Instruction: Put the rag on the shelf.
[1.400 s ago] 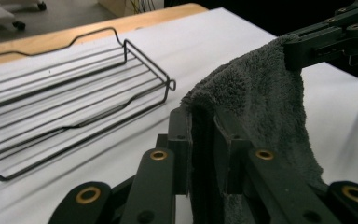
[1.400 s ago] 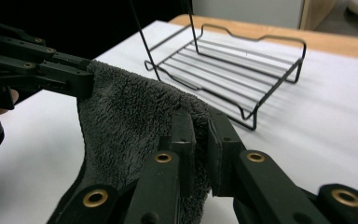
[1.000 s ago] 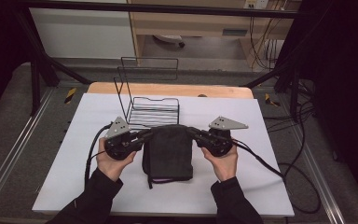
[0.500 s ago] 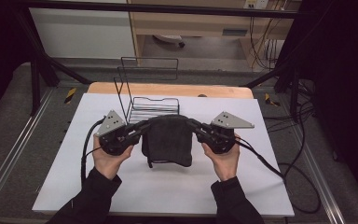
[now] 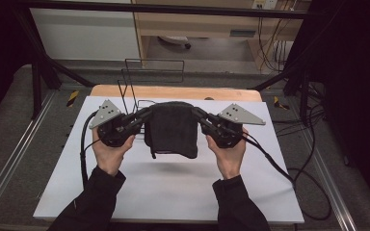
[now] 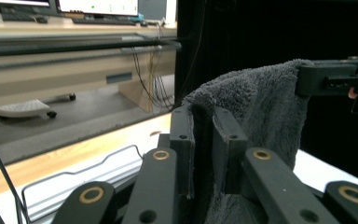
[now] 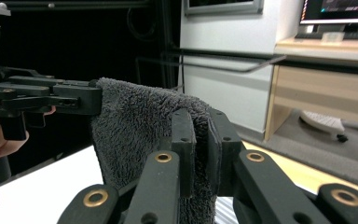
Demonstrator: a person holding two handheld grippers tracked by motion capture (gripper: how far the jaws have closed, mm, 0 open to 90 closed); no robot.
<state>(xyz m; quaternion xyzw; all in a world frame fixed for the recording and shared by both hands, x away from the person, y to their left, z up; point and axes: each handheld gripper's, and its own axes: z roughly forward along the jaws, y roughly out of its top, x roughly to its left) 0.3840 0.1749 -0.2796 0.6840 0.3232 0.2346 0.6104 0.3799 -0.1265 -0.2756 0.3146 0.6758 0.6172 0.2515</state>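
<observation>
A dark grey towel [image 5: 172,130] hangs above the white table, stretched between both grippers. My left gripper [image 5: 147,114] is shut on the towel's upper left corner, and the fabric [image 6: 256,116] is pinched between its jaws. My right gripper [image 5: 195,113] is shut on the upper right corner, with the terry cloth [image 7: 135,126] clamped in its jaws. In the left gripper view the other gripper [image 6: 335,79] pinches the far corner. The towel's lower edge hangs free above the table surface.
A black wire rack [image 5: 134,91] stands behind the towel on the white table sheet [image 5: 173,187]. The wooden table edge [image 5: 173,92] runs along the back. Cables [image 5: 279,166] trail from the right gripper over the table's right side. Metal rails flank the table.
Both hands have risen together, lifting the towel off the table so it now hangs in front of the wire rack. Both grips look unchanged.
</observation>
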